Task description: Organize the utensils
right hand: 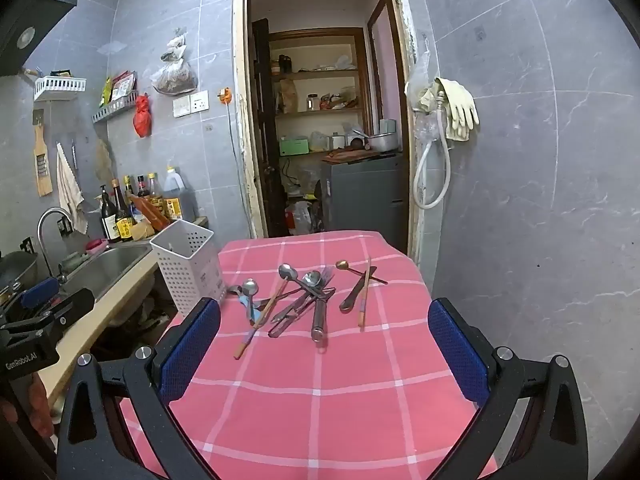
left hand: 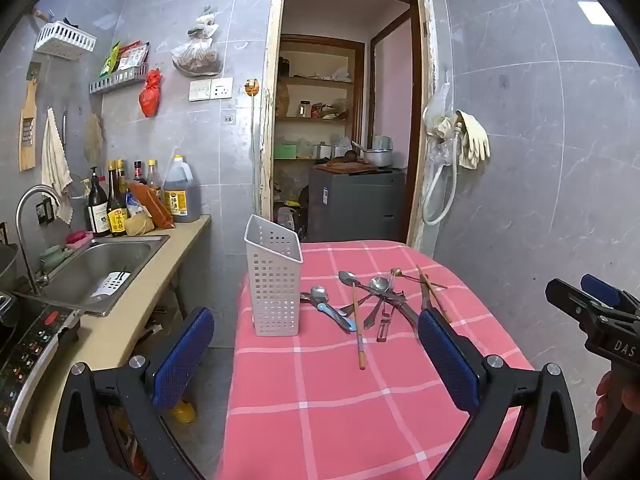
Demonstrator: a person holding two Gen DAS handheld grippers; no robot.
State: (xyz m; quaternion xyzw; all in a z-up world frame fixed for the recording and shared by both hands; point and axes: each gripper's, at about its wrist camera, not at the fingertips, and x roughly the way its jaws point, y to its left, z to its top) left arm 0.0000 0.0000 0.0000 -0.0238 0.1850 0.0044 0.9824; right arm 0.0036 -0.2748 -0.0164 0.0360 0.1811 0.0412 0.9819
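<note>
Two grippers apart and empty above a pink checked worktop (left hand: 340,400).

Left gripper (left hand: 316,356) and right gripper (right hand: 324,354) both hover with jaws spread wide, holding nothing. Utensils (right hand: 304,296), spoons, chopsticks and what may be a peeler, lie in a loose, overlapping pile mid-cloth. White perforated holder (left hand: 274,280) stands upright just left of the pile, near the worktop's edge beside the sink (left hand: 100,264).

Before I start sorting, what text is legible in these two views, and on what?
"DAS": on the right tongs, cut off by the frame edge in the left wrist view.
"GenRobot.AI": on the left tongs, in the right wrist view.
Bottle labels by the sink: printed characters, too small to read.
Cooker panel: markings too blurred to read.
</note>
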